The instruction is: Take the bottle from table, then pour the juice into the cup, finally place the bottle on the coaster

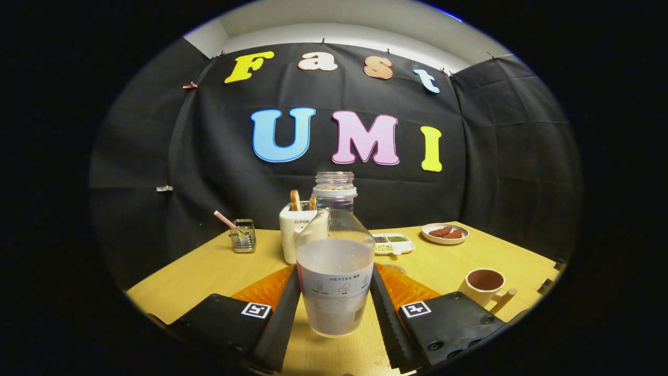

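Claw (335,308) clamped on the bottle (335,271) above the bench (209,271).
The wooden bench spread widest; upon it the clear, uncapped bottle, about half full of pale juice, stood upright between both fingers, which pressed its sides. A white holder (293,230) stood just behind the bottle at 11 o'clock, the cup (483,284) at 3 o'clock, a plate (444,233) at 2 o'clock, and a small metal basket (243,236) at 10 o'clock.

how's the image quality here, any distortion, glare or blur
Gripper view: strong fisheye bending, table edges curve; lighting dim and warm, wall dark; bottle held in the tool is sharp; faint sheen on its clear upper glass, no harsh glare; cup slightly soft.
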The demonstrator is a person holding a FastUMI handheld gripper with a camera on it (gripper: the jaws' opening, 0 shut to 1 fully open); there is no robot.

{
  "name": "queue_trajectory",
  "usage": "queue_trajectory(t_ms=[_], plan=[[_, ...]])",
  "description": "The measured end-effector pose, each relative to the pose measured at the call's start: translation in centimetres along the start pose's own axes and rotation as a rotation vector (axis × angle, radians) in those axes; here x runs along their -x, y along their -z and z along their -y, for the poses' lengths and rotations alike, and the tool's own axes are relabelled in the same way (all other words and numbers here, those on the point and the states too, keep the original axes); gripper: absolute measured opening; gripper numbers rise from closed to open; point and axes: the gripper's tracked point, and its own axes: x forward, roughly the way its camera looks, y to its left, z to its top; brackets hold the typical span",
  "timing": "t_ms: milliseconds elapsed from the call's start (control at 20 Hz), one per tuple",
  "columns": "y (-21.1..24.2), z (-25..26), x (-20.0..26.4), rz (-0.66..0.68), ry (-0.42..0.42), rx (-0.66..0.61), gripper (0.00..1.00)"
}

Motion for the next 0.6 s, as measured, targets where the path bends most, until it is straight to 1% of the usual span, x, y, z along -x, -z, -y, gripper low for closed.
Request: queue_trajectory(t_ms=[300,450,600], plan=[[-4.6,1.4,1.3,0.036,0.018,0.043,0.75],[-5.6,2.3,1.4,0.048,0.023,0.020,0.75],[-5.7,3.6,1.6,0.041,0.040,0.007,0.75]])
